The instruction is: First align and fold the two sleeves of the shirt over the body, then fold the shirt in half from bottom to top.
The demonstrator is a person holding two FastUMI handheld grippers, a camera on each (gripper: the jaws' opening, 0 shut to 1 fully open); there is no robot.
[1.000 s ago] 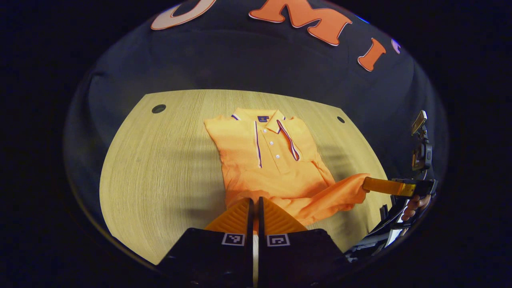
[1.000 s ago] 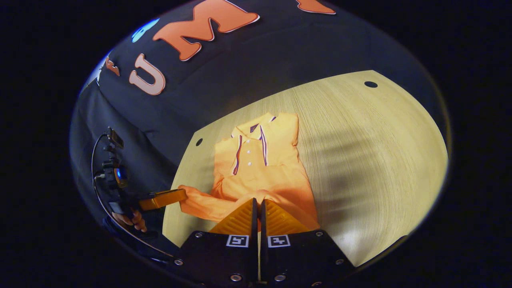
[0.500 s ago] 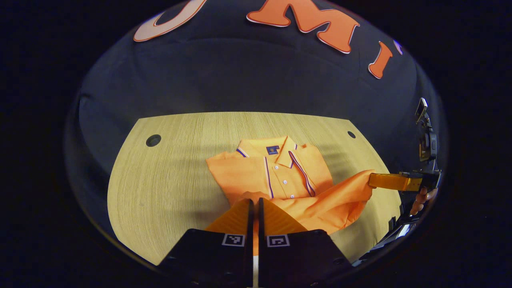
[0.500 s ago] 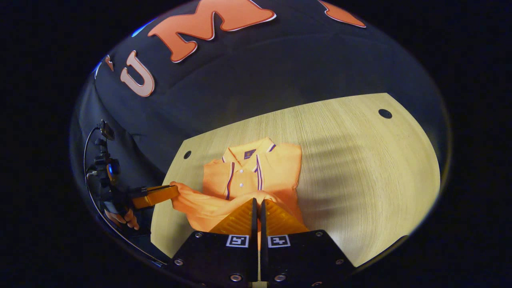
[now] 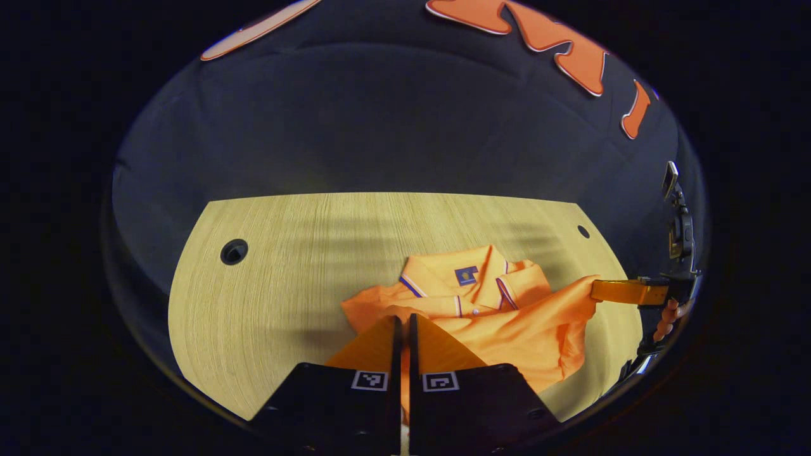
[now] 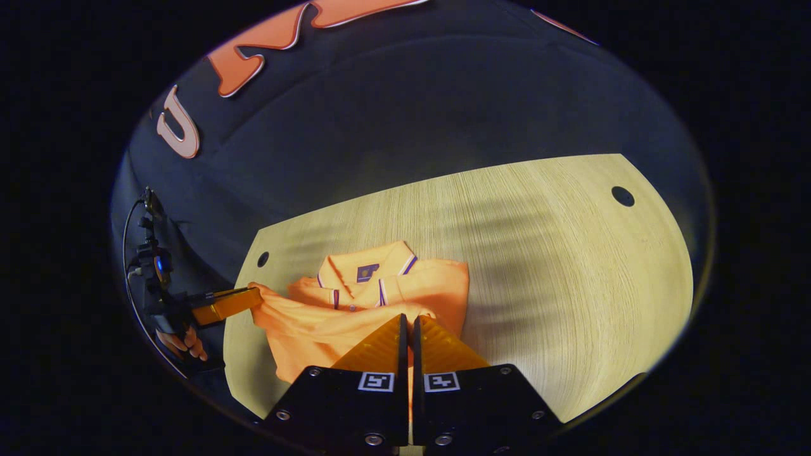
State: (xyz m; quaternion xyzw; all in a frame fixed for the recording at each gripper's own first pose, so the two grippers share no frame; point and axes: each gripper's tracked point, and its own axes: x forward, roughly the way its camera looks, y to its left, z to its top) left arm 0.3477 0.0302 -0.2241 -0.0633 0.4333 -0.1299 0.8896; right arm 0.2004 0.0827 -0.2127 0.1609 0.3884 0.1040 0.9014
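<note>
Light wooden table (image 5: 266,297) before the black booth wall, with your orange polo shirt (image 5: 507,323) lifted by its hem toward the collar.

In the left gripper view, your left gripper (image 5: 403,326) has its jaws pressed together on a fold of the shirt's hem, which rises between the fingers. Farther right, the right gripper (image 5: 595,290) pinches the other hem corner, a hand (image 5: 666,320) behind it cut by the edge. The collar (image 5: 469,278) lies flat on the table beyond the raised cloth, and a round hole (image 5: 234,251) marks the tabletop at left. In the right gripper view, the right gripper (image 6: 407,329) is likewise clamped on orange cloth. Here the left gripper (image 6: 253,296) shows at the far left, holding the hem taut. Most of the shirt's body is hidden under the raised hem, so you can't tell how the sleeves lie.
</note>
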